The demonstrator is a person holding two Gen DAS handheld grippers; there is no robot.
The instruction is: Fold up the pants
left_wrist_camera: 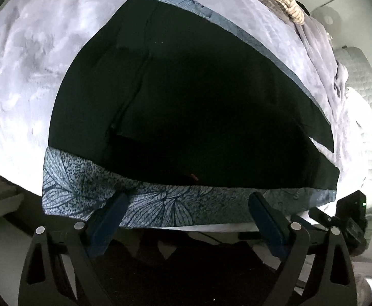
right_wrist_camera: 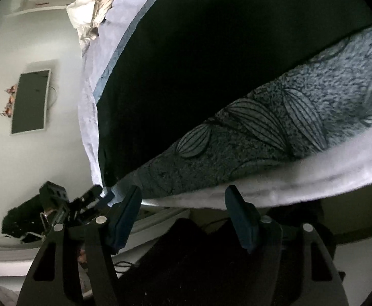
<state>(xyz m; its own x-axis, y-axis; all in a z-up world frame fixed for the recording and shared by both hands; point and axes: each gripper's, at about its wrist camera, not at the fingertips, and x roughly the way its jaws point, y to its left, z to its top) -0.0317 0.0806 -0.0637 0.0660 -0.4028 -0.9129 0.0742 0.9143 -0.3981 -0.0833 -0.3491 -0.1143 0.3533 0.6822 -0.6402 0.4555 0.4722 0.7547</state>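
Pants lie flat on the leaf-print mat, our landmark. Left gripper gapes empty over the mat's near edge; right gripper gapes empty too. We reckon next: pinch an edge, fold across.

I am looking along my left gripper: two dark blue rubbery fingers are sitting on matte black triangular linkage arms with cut-out windows. Round silver screw heads are glinting at the pivots, two to a side. My right gripper is showing the same build, with dark blue pads, black frames and pale round screws at each joint.
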